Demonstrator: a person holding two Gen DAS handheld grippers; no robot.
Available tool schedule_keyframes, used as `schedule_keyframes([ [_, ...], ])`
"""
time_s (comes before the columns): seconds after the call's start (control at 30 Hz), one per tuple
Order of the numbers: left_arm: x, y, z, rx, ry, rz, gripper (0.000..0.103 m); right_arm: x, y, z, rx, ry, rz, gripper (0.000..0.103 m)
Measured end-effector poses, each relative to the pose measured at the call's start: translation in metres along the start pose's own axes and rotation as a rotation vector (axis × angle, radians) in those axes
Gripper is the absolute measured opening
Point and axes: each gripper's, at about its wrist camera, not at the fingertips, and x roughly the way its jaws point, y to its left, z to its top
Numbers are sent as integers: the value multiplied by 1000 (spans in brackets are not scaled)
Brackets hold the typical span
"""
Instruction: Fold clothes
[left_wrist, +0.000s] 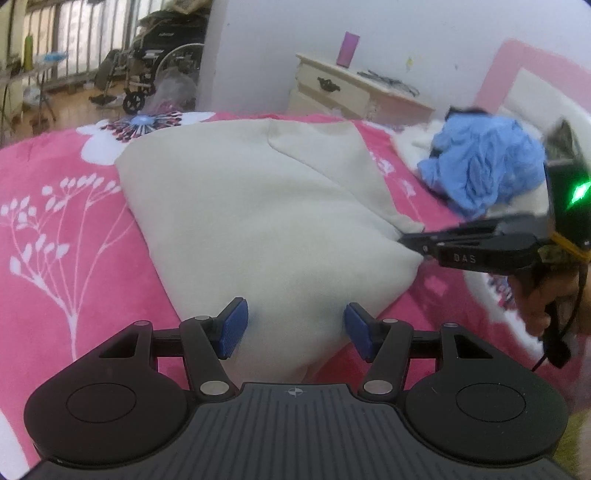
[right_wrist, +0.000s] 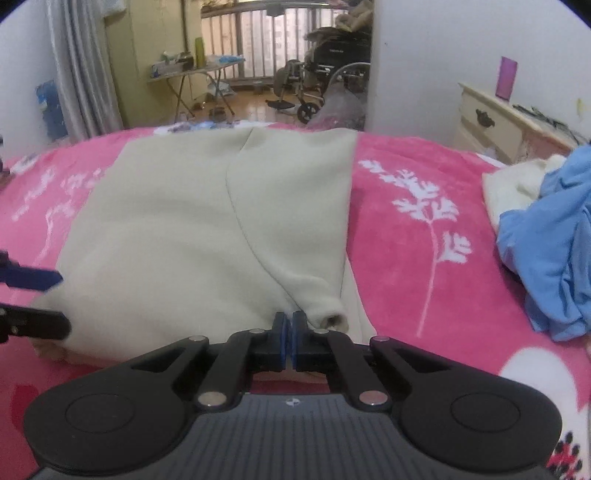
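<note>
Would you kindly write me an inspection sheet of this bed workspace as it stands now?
Surface: pink floral blanket, covering the bed.
Job's things: cream garment spread flat, one sleeve folded across it.
Clutter: crumpled blue garment lying on a white fluffy item.
Grippers: left gripper open over the cream hem; right gripper shut on the cream garment.
Cables: thin black lead below the right hand.
Surroundings: nightstand, wheelchair, folding table.

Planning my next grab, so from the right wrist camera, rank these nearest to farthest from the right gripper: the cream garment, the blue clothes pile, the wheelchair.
1. Cream garment: pinched in the right gripper.
2. Blue clothes pile: on the bed, far right.
3. Wheelchair: beyond the bed, near the balcony railing.
</note>
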Motion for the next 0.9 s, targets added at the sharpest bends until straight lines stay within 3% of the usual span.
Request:
schedule_keyframes([
  [0.1,-11,17,9,-73,-36,-6,59,-22,-16,10,110,-65,47,6],
  [0.2,-19,36,19,-159,-67,3,61,-36,-42,25,252,-154,66,41],
  [0.27,-12,56,21,-265,-20,-12,61,-28,-65,34,361,-155,117,42],
  [0.33,-1,72,18,-360,40,-66,62,-9,-86,41,455,-105,214,59],
  [0.5,23,103,6,-552,135,-177,63,55,-130,41,634,111,377,66],
  [0.63,40,111,4,-603,164,-231,63,95,-142,34,702,254,604,71],
  [0.9,64,117,12,-662,169,-294,64,154,-132,57,641,313,878,73],
])
